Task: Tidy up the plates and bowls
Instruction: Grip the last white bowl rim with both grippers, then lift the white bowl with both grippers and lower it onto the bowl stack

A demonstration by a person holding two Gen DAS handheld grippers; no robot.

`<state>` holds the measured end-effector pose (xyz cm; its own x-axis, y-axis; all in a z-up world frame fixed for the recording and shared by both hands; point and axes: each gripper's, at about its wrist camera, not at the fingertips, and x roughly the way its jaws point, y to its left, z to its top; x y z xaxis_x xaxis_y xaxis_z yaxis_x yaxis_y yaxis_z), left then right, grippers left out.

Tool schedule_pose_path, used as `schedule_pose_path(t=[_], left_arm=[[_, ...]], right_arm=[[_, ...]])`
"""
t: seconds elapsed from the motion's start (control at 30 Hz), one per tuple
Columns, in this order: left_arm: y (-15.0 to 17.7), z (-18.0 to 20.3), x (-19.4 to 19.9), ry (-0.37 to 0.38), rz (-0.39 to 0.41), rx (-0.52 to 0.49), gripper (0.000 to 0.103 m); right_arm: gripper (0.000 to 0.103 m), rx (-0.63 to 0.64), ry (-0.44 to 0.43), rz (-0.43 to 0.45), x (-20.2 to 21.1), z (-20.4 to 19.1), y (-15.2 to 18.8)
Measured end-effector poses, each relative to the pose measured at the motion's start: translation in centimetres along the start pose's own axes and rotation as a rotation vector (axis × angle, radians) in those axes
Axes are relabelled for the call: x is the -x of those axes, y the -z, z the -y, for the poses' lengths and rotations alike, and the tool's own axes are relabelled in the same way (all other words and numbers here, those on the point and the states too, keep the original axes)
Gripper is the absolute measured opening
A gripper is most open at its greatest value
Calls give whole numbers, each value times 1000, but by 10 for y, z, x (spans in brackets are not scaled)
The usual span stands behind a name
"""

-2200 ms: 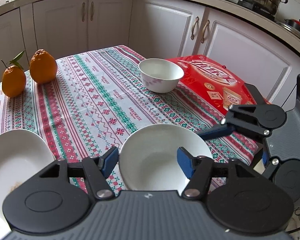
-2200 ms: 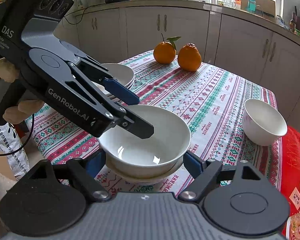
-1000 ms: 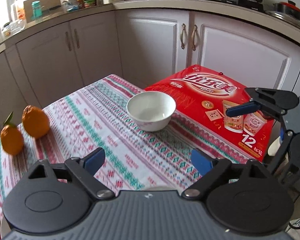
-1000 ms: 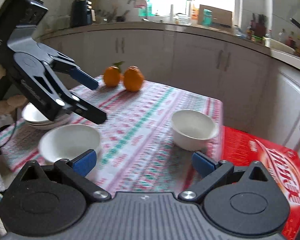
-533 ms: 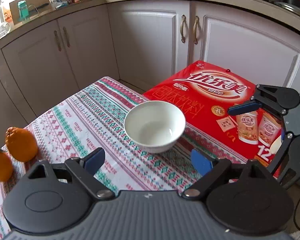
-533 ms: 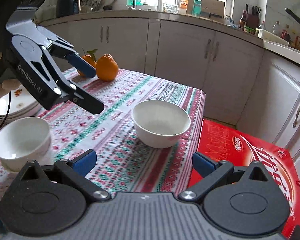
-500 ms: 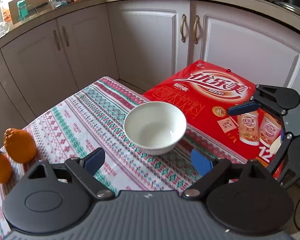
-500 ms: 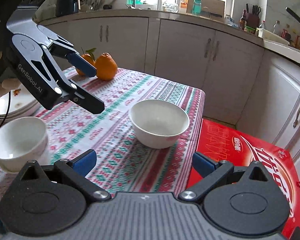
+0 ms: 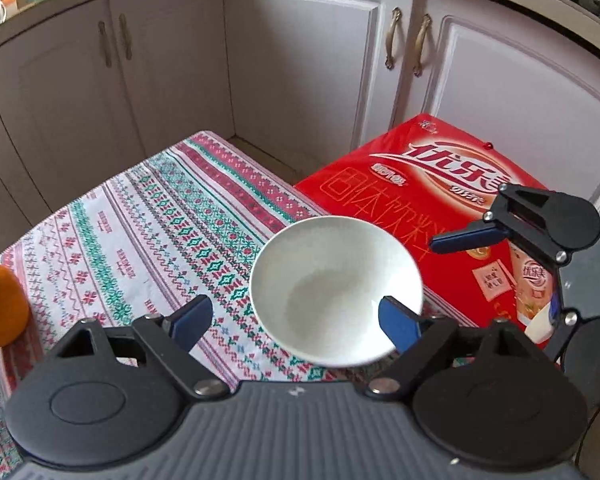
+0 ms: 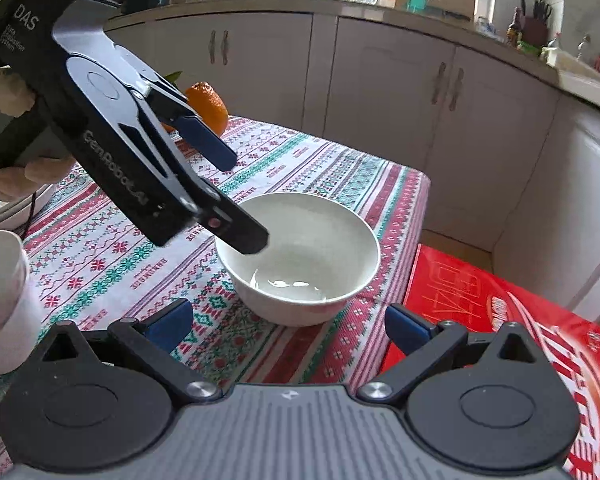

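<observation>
Presently the white bowl [image 9: 336,292] stands on the patterned surface [image 9: 148,232] near its right edge, beside the red box [image 9: 440,184]. Left claw [image 9: 296,320] straddles the bowl's rim, jaws closing, pads not yet pressing. Right claw [image 10: 288,322] is released, empty, just short of the bowl.

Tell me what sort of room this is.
Most likely a home kitchen: pale cabinets run under a countertop crowded with bottles, and a white bowl sits on a table with a patterned tablecloth.
</observation>
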<state>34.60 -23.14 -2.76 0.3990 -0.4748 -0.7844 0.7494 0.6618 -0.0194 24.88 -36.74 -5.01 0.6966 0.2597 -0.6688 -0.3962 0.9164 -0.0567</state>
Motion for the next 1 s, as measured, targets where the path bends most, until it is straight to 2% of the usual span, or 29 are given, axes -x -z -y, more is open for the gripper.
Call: schedule_pose_path(t=[0.07, 0.23, 0.33, 0.47, 0.73, 1.0], left_arm=[[-3, -1, -7, 8, -15, 1, 77], [-6, -3, -20, 33, -21, 8, 75], [-7, -5, -26, 43, -36, 19, 65], [-8, -6, -31, 60, -48, 22, 63], [-9, -5, -30, 66, -53, 25, 61], [-6, 3, -8, 80, -31, 15, 61]], right_arm=[[103, 4, -1, 3, -7, 3, -2], [101, 10, -19, 8, -18, 6, -5], [96, 25, -5, 2, -24, 5, -5], [88, 21, -19, -8, -29, 6, -5], [88, -3, -23, -12, -28, 6, -6], [88, -14, -31, -7, -7, 0, -9]])
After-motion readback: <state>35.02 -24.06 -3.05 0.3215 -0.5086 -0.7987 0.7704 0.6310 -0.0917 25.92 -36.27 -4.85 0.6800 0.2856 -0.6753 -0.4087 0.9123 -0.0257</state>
